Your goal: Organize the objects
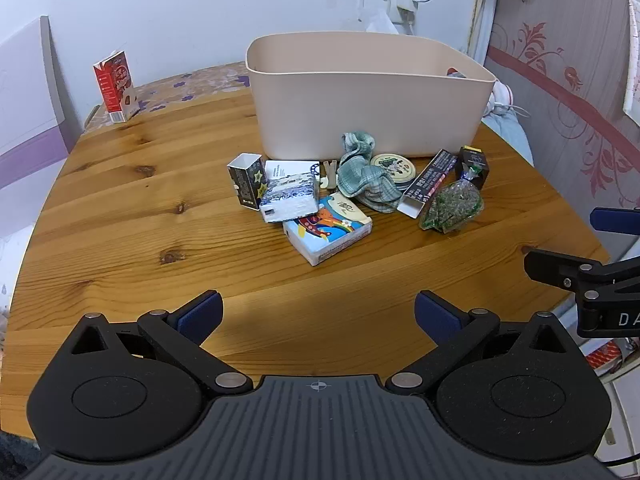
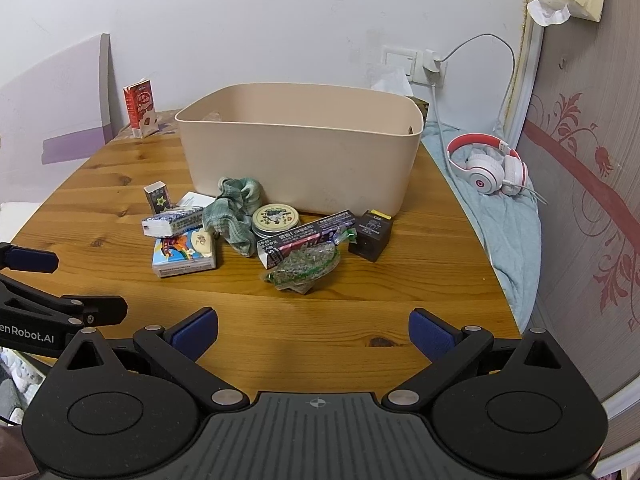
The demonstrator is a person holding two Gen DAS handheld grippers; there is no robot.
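A beige plastic bin (image 1: 368, 92) (image 2: 300, 156) stands at the back of the wooden table (image 1: 140, 220). In front of it lies a cluster: a star-printed small box (image 1: 246, 180), a tissue pack (image 1: 288, 198), a cartoon card box (image 1: 328, 232) (image 2: 184, 252), a green cloth (image 1: 364, 176) (image 2: 234, 212), a round tin (image 1: 394, 168) (image 2: 276, 220), a long dark box (image 1: 428, 182) (image 2: 304, 236), a bag of green bits (image 1: 452, 208) (image 2: 304, 268) and a black cube box (image 1: 476, 162) (image 2: 370, 236). My left gripper (image 1: 318, 316) and right gripper (image 2: 314, 336) are open, empty, over the near table.
A red milk carton (image 1: 116, 86) (image 2: 141, 110) stands at the back left corner. White and red headphones (image 2: 488, 164) lie on a blue cloth right of the table. A wall socket with a charger (image 2: 432, 62) sits behind the bin.
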